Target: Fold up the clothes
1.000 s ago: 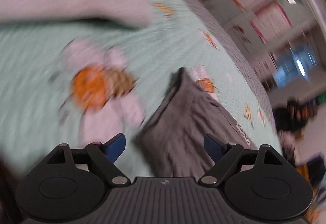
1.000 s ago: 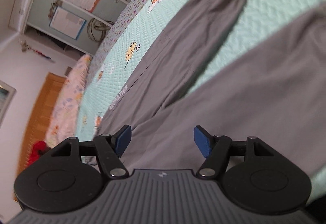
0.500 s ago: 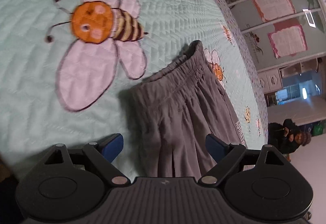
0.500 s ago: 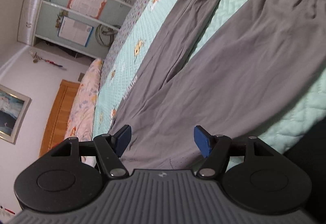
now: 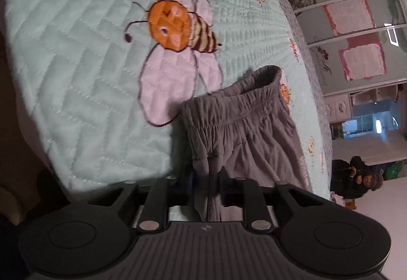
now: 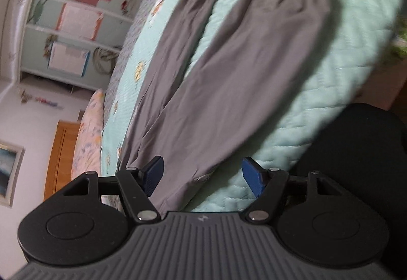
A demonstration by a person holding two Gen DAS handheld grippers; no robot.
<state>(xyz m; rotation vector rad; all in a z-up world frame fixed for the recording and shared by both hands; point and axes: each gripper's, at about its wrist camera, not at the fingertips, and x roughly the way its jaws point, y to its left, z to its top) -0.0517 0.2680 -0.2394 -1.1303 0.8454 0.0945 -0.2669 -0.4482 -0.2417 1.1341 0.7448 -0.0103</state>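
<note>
The left gripper point(image 5: 206, 187) is clenched on a fold of the grey trousers point(image 5: 244, 132) near the waistband point(image 5: 236, 107), at the edge closest to the camera. The right gripper point(image 6: 201, 174) hangs released over the crotch end, blue pads point(image 6: 251, 177) apart, touching nothing. The trousers lie flat on a mint quilt point(image 5: 76, 63), 2 legs point(image 6: 244, 56) splayed apart.

Judged risk: only 1 thin pinch holds the cloth, so a lift could slip free or drag the legs askew, bunching the fold.

Nearby: a stitched bee point(image 5: 178, 28) beside the waistband, a pillow point(image 6: 87, 135) well clear, and a dark shape point(image 6: 356, 152) at the right gripper's side, too unclear to name.
</note>
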